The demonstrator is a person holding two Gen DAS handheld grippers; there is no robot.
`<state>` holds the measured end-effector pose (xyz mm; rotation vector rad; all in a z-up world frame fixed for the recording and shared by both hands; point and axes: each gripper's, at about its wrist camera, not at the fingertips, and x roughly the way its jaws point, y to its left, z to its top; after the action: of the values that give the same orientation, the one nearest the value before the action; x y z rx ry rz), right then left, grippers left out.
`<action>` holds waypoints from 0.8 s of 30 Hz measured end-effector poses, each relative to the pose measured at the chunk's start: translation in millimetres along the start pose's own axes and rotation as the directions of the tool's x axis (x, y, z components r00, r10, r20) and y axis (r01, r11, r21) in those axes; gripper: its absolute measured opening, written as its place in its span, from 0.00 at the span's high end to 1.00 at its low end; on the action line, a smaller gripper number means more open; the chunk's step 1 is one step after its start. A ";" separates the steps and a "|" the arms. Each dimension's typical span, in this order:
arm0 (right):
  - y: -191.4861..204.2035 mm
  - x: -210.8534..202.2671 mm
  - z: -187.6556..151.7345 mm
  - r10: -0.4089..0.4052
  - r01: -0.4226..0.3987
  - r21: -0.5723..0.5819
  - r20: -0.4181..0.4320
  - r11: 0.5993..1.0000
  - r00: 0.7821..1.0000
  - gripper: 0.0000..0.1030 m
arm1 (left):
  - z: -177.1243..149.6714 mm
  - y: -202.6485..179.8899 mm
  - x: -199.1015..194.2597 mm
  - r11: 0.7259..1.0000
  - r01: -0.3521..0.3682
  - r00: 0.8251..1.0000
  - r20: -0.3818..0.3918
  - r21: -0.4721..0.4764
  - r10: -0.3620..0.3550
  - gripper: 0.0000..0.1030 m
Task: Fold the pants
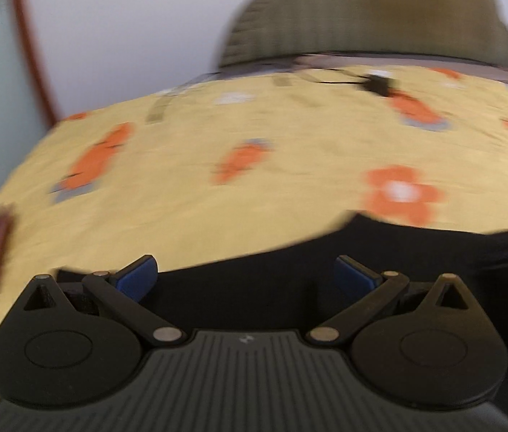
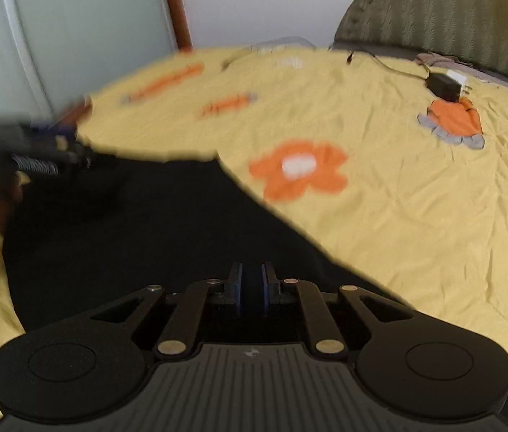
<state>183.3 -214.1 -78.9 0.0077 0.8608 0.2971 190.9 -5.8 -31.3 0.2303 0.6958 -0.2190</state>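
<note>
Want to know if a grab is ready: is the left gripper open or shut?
Open. The left gripper has its blue pads far apart, with only the black pants lying beneath the gap.

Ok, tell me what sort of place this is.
Most likely a bedroom. The black pants lie on a bed covered by a yellow bedspread with orange flowers. A ribbed olive cushion or headboard stands at the far end, and a black charger with its cable lies on the cover.
</note>
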 end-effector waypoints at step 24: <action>-71.3 -73.3 -75.3 -0.264 0.218 0.336 0.095 0.916 0.960 0.79 | 16.8 -125.3 18.6 0.991 0.069 0.997 -0.025 0.115 -0.066 0.00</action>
<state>100.2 -310.1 -82.5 0.2238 0.7540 -0.0799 180.6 -132.0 -48.0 0.3202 0.7129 -0.3225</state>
